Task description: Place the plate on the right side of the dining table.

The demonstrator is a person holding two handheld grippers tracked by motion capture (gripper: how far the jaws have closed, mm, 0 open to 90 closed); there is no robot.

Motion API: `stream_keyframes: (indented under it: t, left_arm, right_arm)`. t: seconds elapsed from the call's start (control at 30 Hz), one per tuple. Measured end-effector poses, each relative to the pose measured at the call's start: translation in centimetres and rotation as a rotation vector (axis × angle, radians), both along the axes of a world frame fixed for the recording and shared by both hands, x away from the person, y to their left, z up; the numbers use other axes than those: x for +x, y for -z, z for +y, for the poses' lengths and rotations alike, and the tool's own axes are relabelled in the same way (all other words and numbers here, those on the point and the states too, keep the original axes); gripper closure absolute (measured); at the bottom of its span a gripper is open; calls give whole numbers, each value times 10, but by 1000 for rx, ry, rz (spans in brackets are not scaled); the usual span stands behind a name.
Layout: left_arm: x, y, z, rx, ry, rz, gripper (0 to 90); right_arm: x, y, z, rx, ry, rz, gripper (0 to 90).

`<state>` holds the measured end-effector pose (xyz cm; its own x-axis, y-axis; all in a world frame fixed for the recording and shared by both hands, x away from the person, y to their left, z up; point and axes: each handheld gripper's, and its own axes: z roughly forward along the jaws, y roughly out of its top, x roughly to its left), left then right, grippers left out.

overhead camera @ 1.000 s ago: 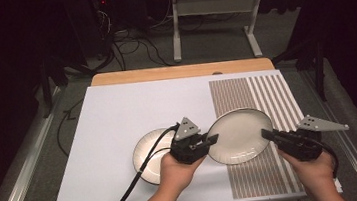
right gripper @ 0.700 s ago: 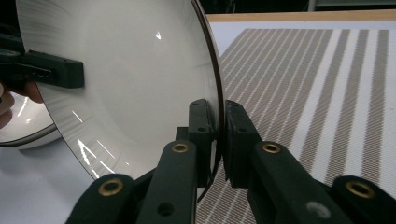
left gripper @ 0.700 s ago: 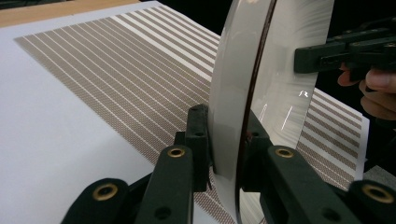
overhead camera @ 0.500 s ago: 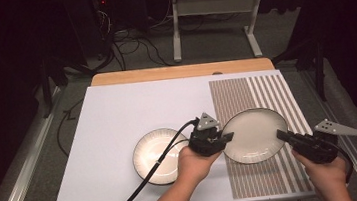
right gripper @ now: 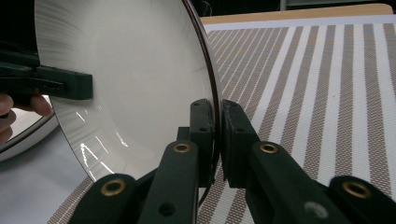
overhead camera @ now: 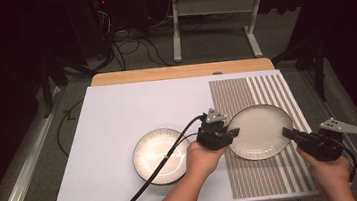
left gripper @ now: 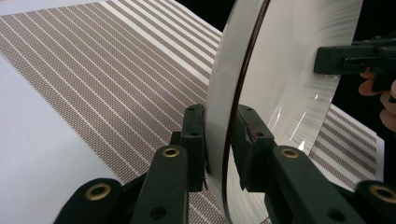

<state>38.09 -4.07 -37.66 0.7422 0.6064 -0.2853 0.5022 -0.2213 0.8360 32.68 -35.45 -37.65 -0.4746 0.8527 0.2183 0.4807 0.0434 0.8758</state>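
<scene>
The white table surface (overhead camera: 132,110) carries a brown-striped mat (overhead camera: 266,96) on its right portion, with a strip of wooden board (overhead camera: 178,72) along the far edge. Two round plates are present. The ribbed plate (overhead camera: 158,155) lies flat on the white area, just beside the left hand (overhead camera: 204,159). The smooth white plate (overhead camera: 260,131) with the dark rim is over the striped mat, held at opposite edges by both tools. The left gripper (overhead camera: 231,134) has its jaws at the plate's left edge; in the left gripper view the plate's rim (left gripper: 229,140) sits between the two pads, and these jaws have just been opening slightly with the rim between them. The right gripper (overhead camera: 290,133) pinches the plate's right edge; in the right gripper view its pads are pressed against the rim (right gripper: 215,135).
</scene>
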Motion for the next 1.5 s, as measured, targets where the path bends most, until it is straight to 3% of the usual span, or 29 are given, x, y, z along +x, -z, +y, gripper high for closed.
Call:
stream_keyframes:
  t: [0.17, 0.47, 1.13, 1.5]
  left_arm:
    - [4, 2, -10, -3, -10, 1, 754]
    - [13, 13, -25, -6, -24, 38, 747]
    - [18, 27, -30, 9, -18, 77, 735]
    - [20, 31, -34, 15, -51, 87, 717]
  right_arm:
    - [3, 2, -8, -3, 26, 9, 862]
    - [9, 9, -18, -7, 63, 32, 861]
    - [7, 14, -20, -31, 88, 57, 862]
    - [10, 17, -20, -42, 92, 67, 858]
